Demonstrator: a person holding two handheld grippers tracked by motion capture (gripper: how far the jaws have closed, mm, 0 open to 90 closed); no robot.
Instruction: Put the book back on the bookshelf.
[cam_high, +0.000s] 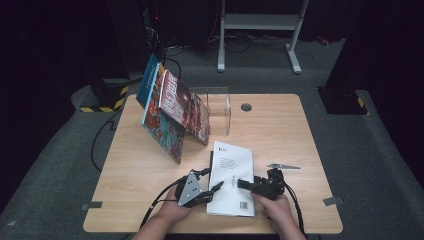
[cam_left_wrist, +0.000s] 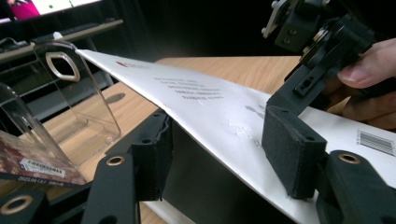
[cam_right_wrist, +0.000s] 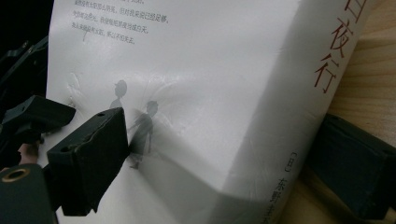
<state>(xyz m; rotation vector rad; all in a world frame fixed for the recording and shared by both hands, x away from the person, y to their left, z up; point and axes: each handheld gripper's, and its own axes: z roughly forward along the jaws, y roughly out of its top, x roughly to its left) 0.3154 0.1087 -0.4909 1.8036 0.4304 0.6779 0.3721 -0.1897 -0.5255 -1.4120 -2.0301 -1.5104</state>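
Lying flat, white book (cam_high: 232, 177), grey figures, barcode, creased cover

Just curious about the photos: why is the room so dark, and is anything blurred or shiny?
High view: light falls on the table, surroundings black. Left gripper view: the clear plastic stand catches reflections, near tongs soft. Right gripper view: the white book shows a sheen, its near corner shadowed and blurry.

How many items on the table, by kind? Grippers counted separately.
Books: 3 (white book lying flat, blue-edged book and red-covered book leaning at the stand)
Clear acrylic stand: 1
Small grey metal tool: 1
Grippers: 2 (left gripper, right gripper, each with jaws at the white book)
Total: 7
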